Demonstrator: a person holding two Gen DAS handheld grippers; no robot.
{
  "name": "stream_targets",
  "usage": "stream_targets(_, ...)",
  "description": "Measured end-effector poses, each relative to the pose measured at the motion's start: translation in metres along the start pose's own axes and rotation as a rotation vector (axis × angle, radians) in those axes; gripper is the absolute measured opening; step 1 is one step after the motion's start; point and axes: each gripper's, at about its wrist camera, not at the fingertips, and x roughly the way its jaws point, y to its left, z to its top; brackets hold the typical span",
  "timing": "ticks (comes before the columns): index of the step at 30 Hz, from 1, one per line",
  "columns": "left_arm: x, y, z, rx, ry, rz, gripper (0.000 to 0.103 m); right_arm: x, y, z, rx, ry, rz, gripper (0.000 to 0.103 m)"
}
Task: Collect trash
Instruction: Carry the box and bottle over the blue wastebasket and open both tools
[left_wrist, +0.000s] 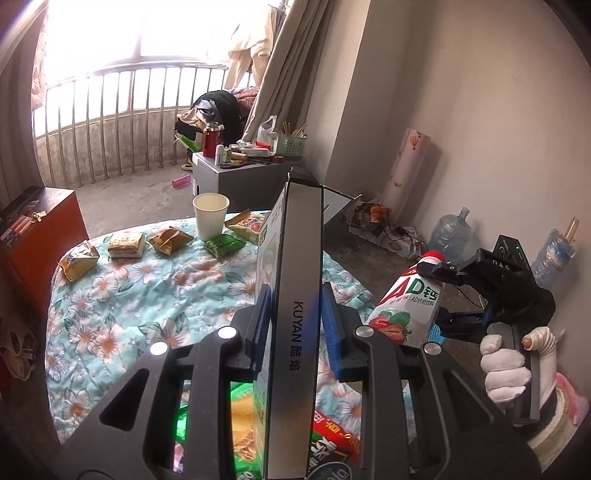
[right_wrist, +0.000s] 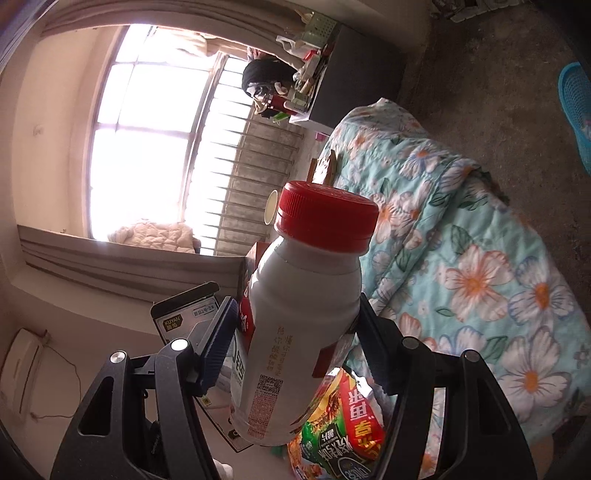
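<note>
Holding: left gripper (left_wrist: 295, 325) clamps a tall flat carton (left_wrist: 295, 295) narrowly by its thin edge; right gripper (right_wrist: 295, 339) grips the red-capped milk bottle (right_wrist: 299, 314) at its body.
Risk: carton is top-heavy and could pivot in the pads; the smooth bottle could slide out.
Edges: both hang over the floral quilt (left_wrist: 129, 295), snack packets (left_wrist: 125, 245) and a paper cup (left_wrist: 210, 216) behind.
Room: floor open rightward; blue basket (right_wrist: 578, 110) far off.

The bottle (right_wrist: 303, 325) is smooth white plastic with a ribbed red cap, the box (left_wrist: 295, 314) glossy card—the quilt (left_wrist: 122, 295) soft printed cloth.
</note>
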Motion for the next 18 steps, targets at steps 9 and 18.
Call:
stream_targets(9,0.023,-0.072,-0.023,0.08,0.018,-0.017,0.025,-0.066,-0.025,0.008,-0.028,-0.107,-0.084,0.062)
stream_targets(18,0.056,-0.123,-0.036,0.171,0.063,-0.035,0.025,-0.112,-0.059,0.022,0.002,-0.198,-0.127,0.062)
